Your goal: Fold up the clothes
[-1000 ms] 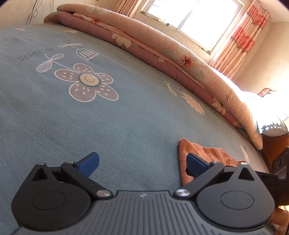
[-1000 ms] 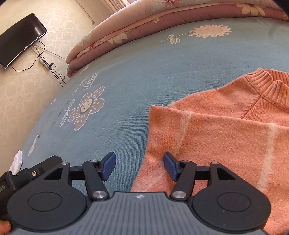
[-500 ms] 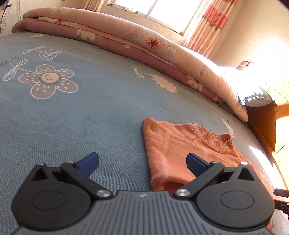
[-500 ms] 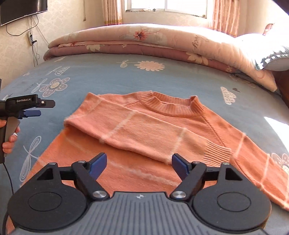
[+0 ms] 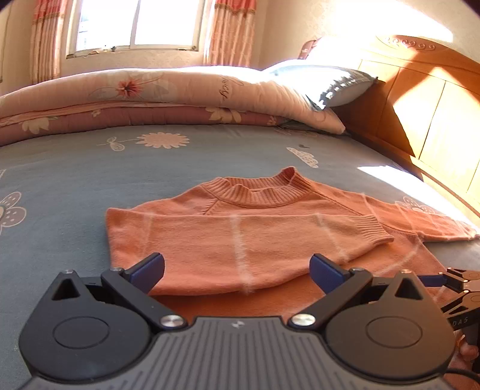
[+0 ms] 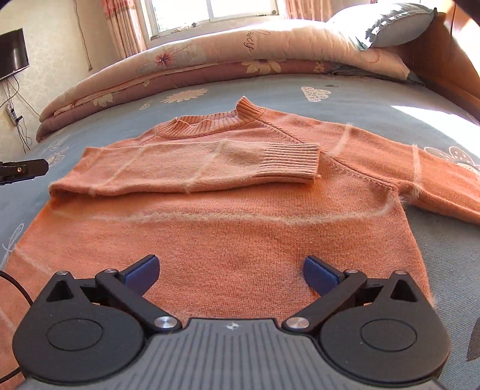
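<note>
Orange knitted sweater (image 6: pixel 240 228): lies flat on the blue-grey floral bedsheet (image 6: pixel 375 99), ribbed collar (image 6: pixel 210 123) toward the far side of the bed; pale fuzzy lines cross the knit.
Folded sleeve (image 6: pixel 192 165): laid across the chest, its ribbed cuff (image 6: pixel 291 162) ending just short of the opposite shoulder seam.
Other sleeve (image 6: pixel 420 174): stretched straight out over the sheet toward the wooden headboard (image 5: pixel 426 99).
Left tool (image 5: pixel 237 270): blue-tipped fingers spread wide, holding nothing, low over the sweater's near edge by the folded sleeve (whether the tips touch the cloth cannot be told).
Right tool (image 6: pixel 231 271): fingers likewise wide apart and empty, above the lower body of the sweater; it also shows at the right edge of the left wrist view (image 5: pixel 459 288).
Rolled pink flowered quilt (image 5: pixel 168 93): runs along the far side of the bed, well apart from the sweater.
Grey-and-white pillow (image 5: pixel 327 84): rests on the quilt's end next to the headboard.
Window with pink curtains (image 5: pixel 135 27): behind the quilt, bright with daylight.
Black wall screen (image 6: pixel 12 54): seen at the left in the right wrist view, cables hanging below it.
</note>
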The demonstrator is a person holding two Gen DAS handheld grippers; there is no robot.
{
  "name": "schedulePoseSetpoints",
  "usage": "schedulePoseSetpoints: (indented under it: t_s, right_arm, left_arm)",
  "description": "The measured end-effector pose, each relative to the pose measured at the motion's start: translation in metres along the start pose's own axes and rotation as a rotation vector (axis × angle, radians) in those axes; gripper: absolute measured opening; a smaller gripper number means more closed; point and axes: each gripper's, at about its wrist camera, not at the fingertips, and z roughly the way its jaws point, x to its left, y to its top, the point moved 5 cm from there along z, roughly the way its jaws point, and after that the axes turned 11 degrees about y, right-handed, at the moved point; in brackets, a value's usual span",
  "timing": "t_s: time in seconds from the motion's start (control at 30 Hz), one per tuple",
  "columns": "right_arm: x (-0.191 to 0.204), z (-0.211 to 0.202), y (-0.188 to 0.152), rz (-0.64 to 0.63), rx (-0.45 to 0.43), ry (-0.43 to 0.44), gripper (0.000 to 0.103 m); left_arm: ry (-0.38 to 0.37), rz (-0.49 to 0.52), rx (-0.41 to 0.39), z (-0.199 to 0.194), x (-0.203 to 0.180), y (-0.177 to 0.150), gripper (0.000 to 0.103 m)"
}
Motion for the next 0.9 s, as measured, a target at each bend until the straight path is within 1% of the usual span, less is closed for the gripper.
schedulePoseSetpoints:
  t_s: [0.13,0.2,0.27,0.3,0.33,0.37,0.4,0.43,0.5,0.6,0.67,0.7,0.73,0.77,0.8,0.87,0.9]
  right_arm:
    - [0.005,-0.003,-0.004,-0.061,-0.011,0.012,0.103]
    - [0.006,-0.005,-0.004,-0.055,-0.005,0.027,0.103]
    - [0.005,-0.007,-0.004,-0.053,-0.003,0.042,0.103]
    - [0.005,-0.008,-0.005,-0.056,-0.005,0.046,0.103]
    - [0.006,-0.007,-0.005,-0.063,-0.003,0.042,0.103]
    - [0.007,-0.006,-0.006,-0.070,0.000,0.035,0.103]
    - [0.008,-0.005,-0.006,-0.078,0.003,0.027,0.103]
    - [0.009,-0.005,-0.006,-0.081,0.007,0.023,0.103]
    - [0.009,-0.005,-0.006,-0.082,0.013,0.021,0.103]
    - [0.009,-0.004,-0.005,-0.084,0.023,0.017,0.103]
    - [0.010,-0.004,-0.005,-0.085,0.030,0.014,0.103]
    - [0.010,-0.004,-0.005,-0.086,0.033,0.013,0.103]
    - [0.010,-0.004,-0.005,-0.087,0.036,0.012,0.103]
    - [0.010,-0.004,-0.005,-0.091,0.040,0.010,0.103]
    - [0.011,-0.003,-0.005,-0.098,0.044,0.008,0.103]
    - [0.012,-0.003,-0.006,-0.106,0.047,0.002,0.103]
    - [0.013,-0.002,-0.006,-0.110,0.048,-0.002,0.103]
  left_arm:
    - [-0.086,0.151,0.064,0.022,-0.081,0.034,0.102]
    - [-0.229,0.143,0.121,0.037,-0.125,0.044,0.102]
    - [-0.319,0.118,0.177,0.056,-0.159,0.048,0.102]
    - [-0.289,0.147,0.166,0.064,-0.169,0.049,0.102]
    - [-0.258,0.177,0.154,0.071,-0.180,0.050,0.100]
    - [-0.184,0.267,0.117,0.079,-0.190,0.048,0.096]
    - [-0.108,0.357,0.080,0.086,-0.200,0.046,0.084]
    - [-0.104,0.398,0.079,0.087,-0.204,0.042,0.071]
    - [-0.097,0.480,0.077,0.088,-0.211,0.033,0.059]
    - [-0.087,0.602,0.075,0.089,-0.221,0.020,0.060]
    - [-0.080,0.683,0.073,0.090,-0.228,0.012,0.058]
    - [-0.077,0.724,0.072,0.091,-0.231,0.007,0.052]
    - [-0.083,0.730,0.094,0.093,-0.233,0.005,0.045]
    - [-0.099,0.741,0.094,0.094,-0.238,0.004,0.040]
    - [-0.115,0.752,0.095,0.095,-0.243,0.003,0.037]
    - [-0.097,0.787,0.085,0.097,-0.249,0.001,0.035]
    - [-0.098,0.796,0.085,0.099,-0.251,0.000,0.032]
